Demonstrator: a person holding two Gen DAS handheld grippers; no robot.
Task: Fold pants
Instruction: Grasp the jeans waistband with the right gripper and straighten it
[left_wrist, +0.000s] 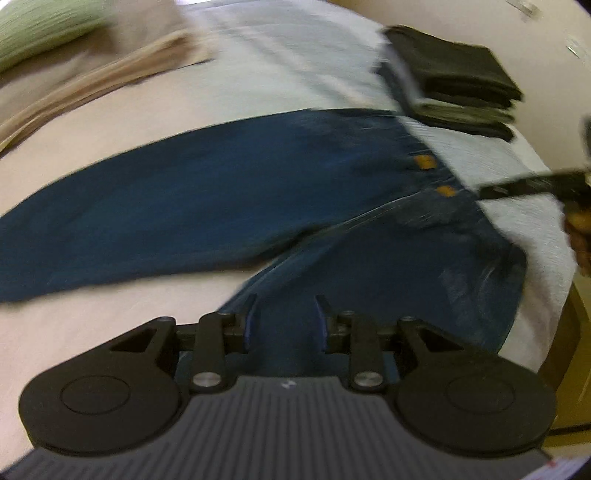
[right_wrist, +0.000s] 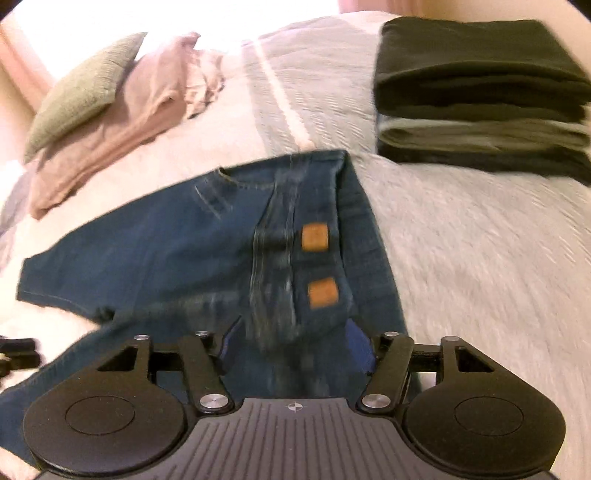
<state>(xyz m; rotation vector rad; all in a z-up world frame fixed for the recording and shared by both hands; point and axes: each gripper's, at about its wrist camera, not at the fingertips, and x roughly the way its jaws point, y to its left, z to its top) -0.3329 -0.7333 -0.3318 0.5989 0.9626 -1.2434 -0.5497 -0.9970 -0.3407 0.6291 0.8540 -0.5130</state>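
Jeans (left_wrist: 229, 206) lie spread across the bed (left_wrist: 110, 332), one leg stretched off to the left and the waistband with its two tan patches (right_wrist: 319, 264) toward the stack of folded clothes (right_wrist: 480, 96), probably so the next fold has flat cloth to work with. Left gripper (left_wrist: 284, 314) sits low over the near leg, jaws spread with denim between them but not pinched, likely lining up a grab. Right gripper (right_wrist: 299, 343) hovers at the waistband the same way, jaws wide apart around a rumpled bit of denim, gripping nothing that I can see.
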